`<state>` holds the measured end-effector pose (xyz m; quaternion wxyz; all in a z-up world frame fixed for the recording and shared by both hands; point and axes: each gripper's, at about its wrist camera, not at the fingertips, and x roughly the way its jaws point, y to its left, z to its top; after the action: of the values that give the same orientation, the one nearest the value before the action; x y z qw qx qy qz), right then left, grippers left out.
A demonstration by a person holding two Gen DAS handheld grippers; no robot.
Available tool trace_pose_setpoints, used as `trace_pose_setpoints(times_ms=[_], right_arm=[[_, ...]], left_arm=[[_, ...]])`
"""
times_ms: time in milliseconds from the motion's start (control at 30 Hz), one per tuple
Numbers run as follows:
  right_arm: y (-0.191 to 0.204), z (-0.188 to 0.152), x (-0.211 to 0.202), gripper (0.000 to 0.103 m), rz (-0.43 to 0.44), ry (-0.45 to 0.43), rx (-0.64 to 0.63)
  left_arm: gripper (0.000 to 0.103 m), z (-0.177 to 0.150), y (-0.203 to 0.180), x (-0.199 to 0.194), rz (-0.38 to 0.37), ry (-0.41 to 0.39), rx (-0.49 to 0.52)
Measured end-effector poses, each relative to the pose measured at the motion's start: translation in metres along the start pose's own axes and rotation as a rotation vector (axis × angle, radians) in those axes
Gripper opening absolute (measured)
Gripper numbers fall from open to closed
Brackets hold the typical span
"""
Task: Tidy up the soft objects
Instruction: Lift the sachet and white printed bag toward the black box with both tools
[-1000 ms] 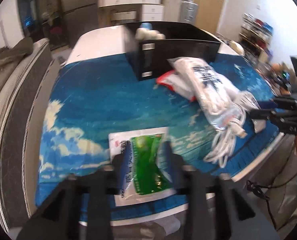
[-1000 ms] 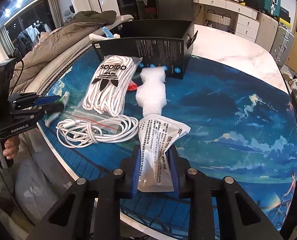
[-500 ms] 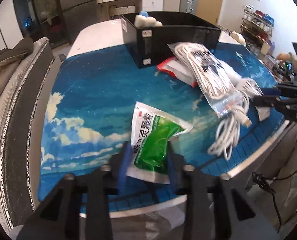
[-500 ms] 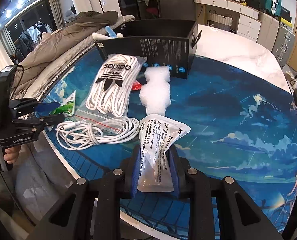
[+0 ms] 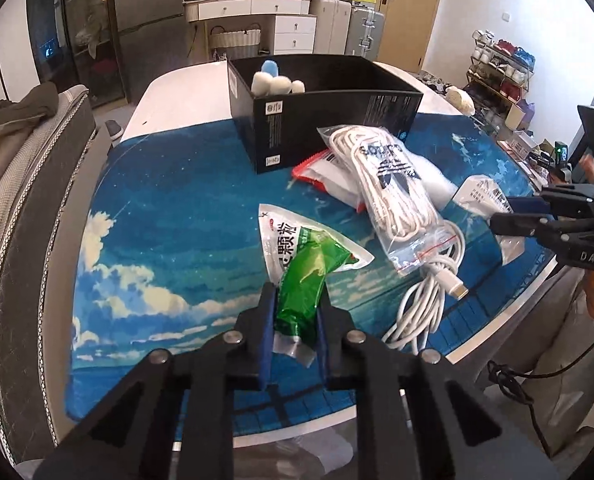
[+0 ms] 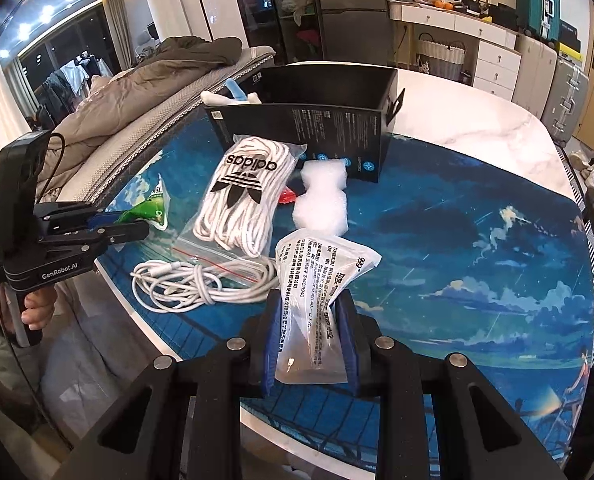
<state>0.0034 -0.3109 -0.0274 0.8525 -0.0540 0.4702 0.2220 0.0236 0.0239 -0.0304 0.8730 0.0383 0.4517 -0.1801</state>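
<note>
Left wrist view: the left tool point(image 5: 295, 322) is clamped tight on the green sachet point(image 5: 303, 272) at the bench's point(image 5: 157, 216) near edge. Ahead, a clear zip bag of white laces point(image 5: 385, 184) with a trefoil logo lies over a red-edged packet point(image 5: 317, 170), a coiled white cable point(image 5: 429, 300) by the near edge, and the black box point(image 5: 321, 120) near the far edge holds white and blue plush.

Right wrist view: the right tool point(image 6: 309, 338) is closed on a white printed pouch point(image 6: 321, 280) at the near edge. The lace bag reads "adidas"; white foam point(image 6: 323, 200) sits between it and the box. The left tool's handle reads "GenRobot.AI".
</note>
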Motion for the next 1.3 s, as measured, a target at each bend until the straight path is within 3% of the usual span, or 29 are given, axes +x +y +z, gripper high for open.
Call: trace_pose_setpoints(times_ms=[567,667,933,1100,1300], right_arm=[[0.0,0.005,-0.009,0.027,0.004,-0.045,0.004],[0.001,0.008,-0.015,0.027,0.008,-0.072,0.004],[0.007,0.016,-0.049,0.026,0.007,-0.253,0.006],[0.011,0.017,-0.072,0.027,-0.006,-0.382,-0.007],[0.023,0.013,-0.094,0.027,-0.035,-0.526,-0.057]], left_arm=[[0.015,0.016,-0.012,-0.014,0.033,-0.103,0.01],[0.015,0.02,-0.016,-0.022,0.097,-0.155,0.018],[0.015,0.025,-0.019,-0.043,0.072,-0.275,0.013],[0.015,0.024,-0.019,-0.061,0.06,-0.39,0.004],[0.015,0.019,-0.024,-0.079,0.094,-0.509,0.016]])
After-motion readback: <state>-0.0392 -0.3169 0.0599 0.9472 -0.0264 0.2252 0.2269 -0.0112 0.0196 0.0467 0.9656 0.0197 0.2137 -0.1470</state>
